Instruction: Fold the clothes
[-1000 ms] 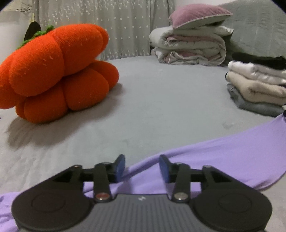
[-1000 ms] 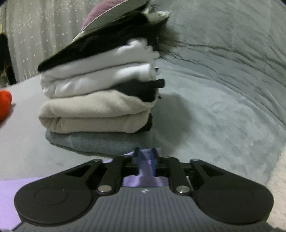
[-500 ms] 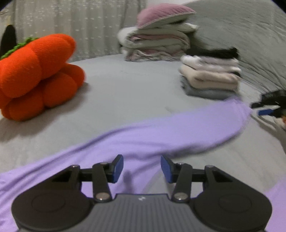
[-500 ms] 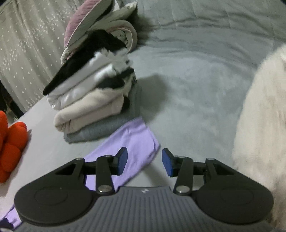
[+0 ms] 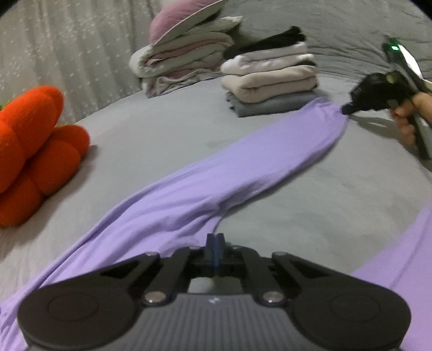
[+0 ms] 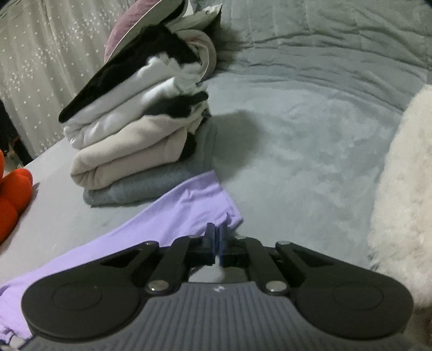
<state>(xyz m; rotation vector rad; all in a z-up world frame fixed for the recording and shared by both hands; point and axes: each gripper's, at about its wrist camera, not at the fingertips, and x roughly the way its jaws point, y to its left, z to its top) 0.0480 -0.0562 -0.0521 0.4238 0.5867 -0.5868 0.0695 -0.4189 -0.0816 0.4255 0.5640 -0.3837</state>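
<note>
Nearest in the left wrist view, the left tool [image 5: 215,244] has its blue pads pressed together over the near edge of a purple garment [image 5: 216,186], which stretches away across the grey bed [image 5: 151,135] toward the far right. There the same view catches the right tool [image 5: 347,110] from outside, its black tip pinching the garment's far end, with the person's right hand [image 5: 405,118] around the handle. The right wrist view shows that grip from behind: the right tool [image 6: 216,243] is drawn in narrow on the garment's hem [image 6: 210,213], a thin gap visible between the pads. Only this view shows a white fluffy mass [image 6: 402,194] at the right. Just beyond the hem sits a stack of folded clothes [image 6: 135,140], grey at the bottom, beige, white and black above. Only the left view fully shows the orange plush pumpkin [image 5: 35,140] at the left and, farther back, folded bedding topped by a pink pillow [image 5: 183,24].
</note>
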